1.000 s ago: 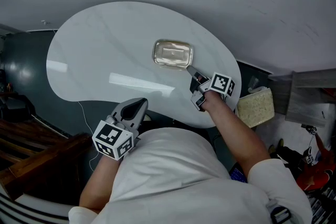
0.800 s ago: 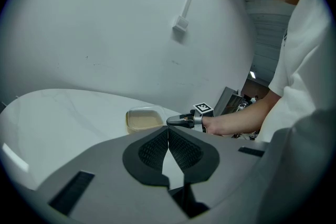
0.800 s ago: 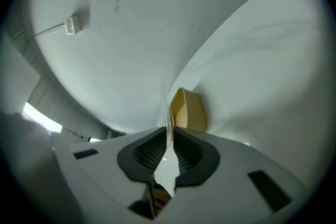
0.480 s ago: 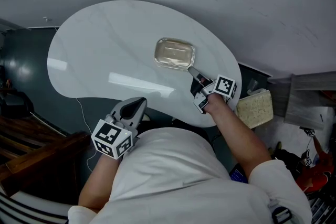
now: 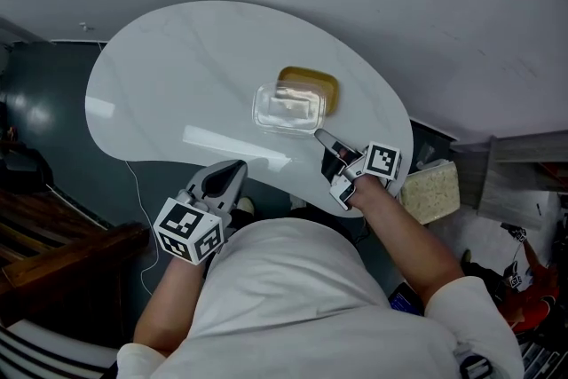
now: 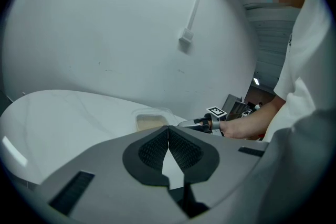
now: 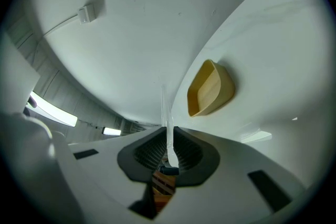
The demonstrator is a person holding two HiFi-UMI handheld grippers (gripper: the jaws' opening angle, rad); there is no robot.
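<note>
Between the right tool's [image 5: 319, 136] closed jaws sits the thin rim of a clear plastic lid [image 5: 287, 108]. The lid is held just off a yellow dish [image 5: 321, 86], which lies open on the white tabletop [image 5: 160, 75] a little beyond that tool's tips. The left tool [image 5: 232, 169] hangs at the tabletop's near edge, jaws together on nothing, well apart from lid and dish. The step in hand looks like uncovering the dish. The next move likely calls for a steady pinch, since the lid is gripped only by its edge and could twist or slip.
</note>
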